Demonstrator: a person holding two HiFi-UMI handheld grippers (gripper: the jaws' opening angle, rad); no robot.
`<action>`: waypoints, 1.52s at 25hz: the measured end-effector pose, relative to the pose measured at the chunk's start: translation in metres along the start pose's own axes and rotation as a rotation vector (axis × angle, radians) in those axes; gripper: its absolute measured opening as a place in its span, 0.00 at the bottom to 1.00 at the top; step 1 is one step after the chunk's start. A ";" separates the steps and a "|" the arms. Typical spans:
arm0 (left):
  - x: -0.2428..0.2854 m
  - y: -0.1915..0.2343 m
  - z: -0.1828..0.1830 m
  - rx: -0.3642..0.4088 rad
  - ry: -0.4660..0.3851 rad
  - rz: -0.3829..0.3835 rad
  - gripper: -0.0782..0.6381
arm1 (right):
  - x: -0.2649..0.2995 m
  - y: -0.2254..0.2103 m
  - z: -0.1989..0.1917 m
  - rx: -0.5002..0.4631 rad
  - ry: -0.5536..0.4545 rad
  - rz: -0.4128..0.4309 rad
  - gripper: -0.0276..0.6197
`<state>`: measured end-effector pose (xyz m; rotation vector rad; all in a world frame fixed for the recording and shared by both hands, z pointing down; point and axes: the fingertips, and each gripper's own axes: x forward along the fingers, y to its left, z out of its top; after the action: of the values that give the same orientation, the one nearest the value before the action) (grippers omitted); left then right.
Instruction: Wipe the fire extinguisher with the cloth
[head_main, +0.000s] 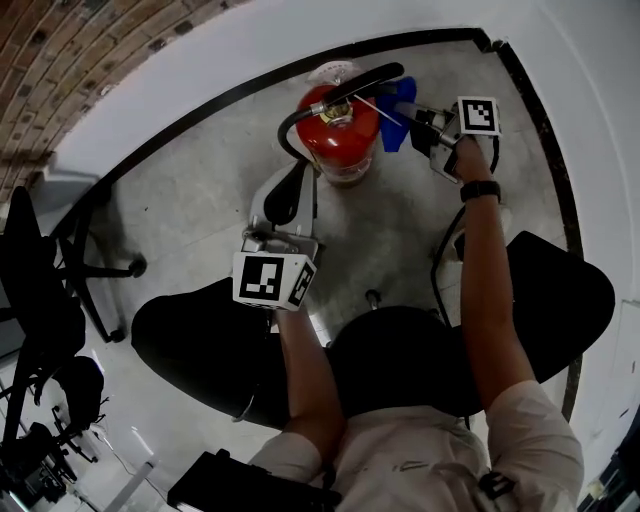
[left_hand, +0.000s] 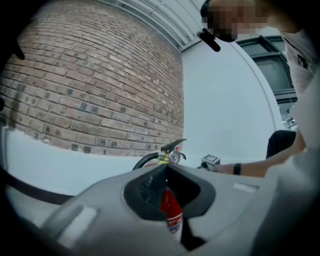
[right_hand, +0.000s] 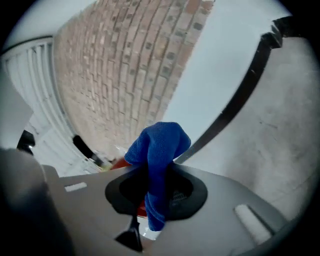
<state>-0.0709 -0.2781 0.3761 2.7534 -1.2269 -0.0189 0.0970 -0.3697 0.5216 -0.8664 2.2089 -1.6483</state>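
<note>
We see the fire extinguisher (head_main: 338, 140) standing upright on a grey, speckled concrete floor (head_main: 400, 230), in a corner where a black skirting strip (head_main: 200, 110) runs along the foot of a white wall (head_main: 180, 70). Higher up, beyond the left claw, that wall gives way to red-brown brick (head_main: 60, 60).

The right claw (head_main: 425, 125) is clenched on a blue cloth (head_main: 395, 125). In the right gripper view we see the cloth (right_hand: 159, 150) pinched between the jaws of that claw (right_hand: 159, 185), bunched above them and hanging in a tail below. Just ahead of this claw, the cloth lies against the extinguisher's upper part, by its black lever. A sliver of the red cylinder (right_hand: 120, 162) shows just behind the cloth, and the floor (right_hand: 280, 130) and skirting (right_hand: 240, 100) lie off to this claw's right.

The left claw (head_main: 290, 190) hangs short of the extinguisher, apart from it, and points at it. In its own view the jaw tips of this claw (left_hand: 166, 170) meet with nothing between them, and the red body (left_hand: 171, 212) shows beyond. A black office chair (head_main: 60, 290) stands well off to this claw's left.
</note>
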 end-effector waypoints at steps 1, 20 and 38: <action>-0.002 0.001 0.003 -0.003 -0.009 0.005 0.11 | -0.005 0.025 0.014 -0.009 -0.015 0.069 0.15; -0.002 0.017 -0.010 -0.020 0.014 0.041 0.11 | 0.031 -0.129 -0.086 0.211 0.069 -0.153 0.15; 0.017 0.057 -0.006 -0.001 0.048 0.068 0.11 | 0.044 -0.158 -0.060 0.234 0.355 -0.123 0.15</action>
<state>-0.1012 -0.3283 0.3896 2.6932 -1.3066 0.0521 0.0793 -0.3778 0.6953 -0.7031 2.1463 -2.2149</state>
